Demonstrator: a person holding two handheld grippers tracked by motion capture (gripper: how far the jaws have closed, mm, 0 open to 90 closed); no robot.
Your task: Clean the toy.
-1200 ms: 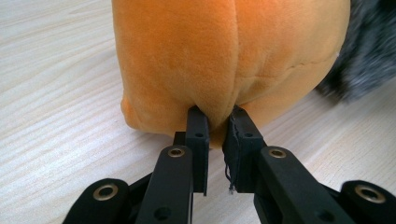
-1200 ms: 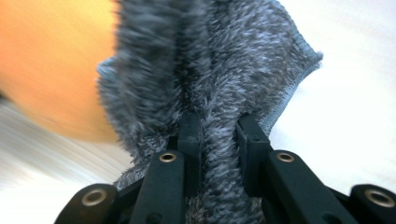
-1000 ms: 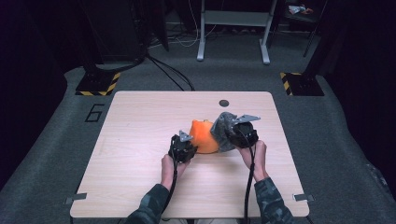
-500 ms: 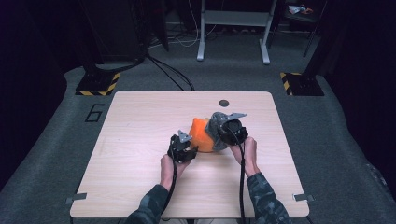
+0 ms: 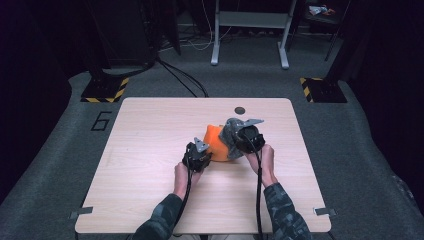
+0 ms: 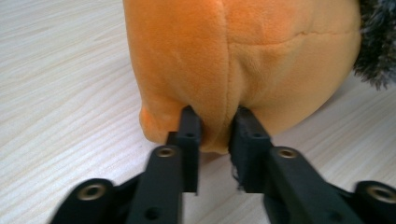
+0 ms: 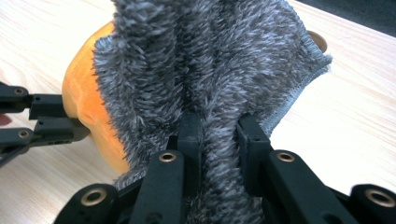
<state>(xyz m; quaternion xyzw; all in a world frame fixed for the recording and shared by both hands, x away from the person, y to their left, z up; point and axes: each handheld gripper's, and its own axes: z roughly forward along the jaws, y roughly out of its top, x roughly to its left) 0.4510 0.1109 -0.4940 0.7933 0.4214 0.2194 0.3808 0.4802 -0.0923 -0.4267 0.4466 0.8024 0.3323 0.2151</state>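
High view: on the wooden desk (image 5: 150,150), left claw (image 6: 215,123) pinches the rounded orange plush toy (image 6: 243,60); right claw (image 7: 219,130) clamps its shaggy grey fabric cover (image 7: 210,60).

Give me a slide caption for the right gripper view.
Right gripper pinching grey fuzzy cloth draped over an orange plush.

The high view looks down on the whole table (image 5: 150,150); both gripper views sit close, sharing the orange plush (image 6: 243,60).

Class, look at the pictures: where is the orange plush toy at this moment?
In the high view, the orange plush toy sits right of the table's centre, between both grippers: the left gripper pinches its orange fabric, the right gripper its grey furry covering.
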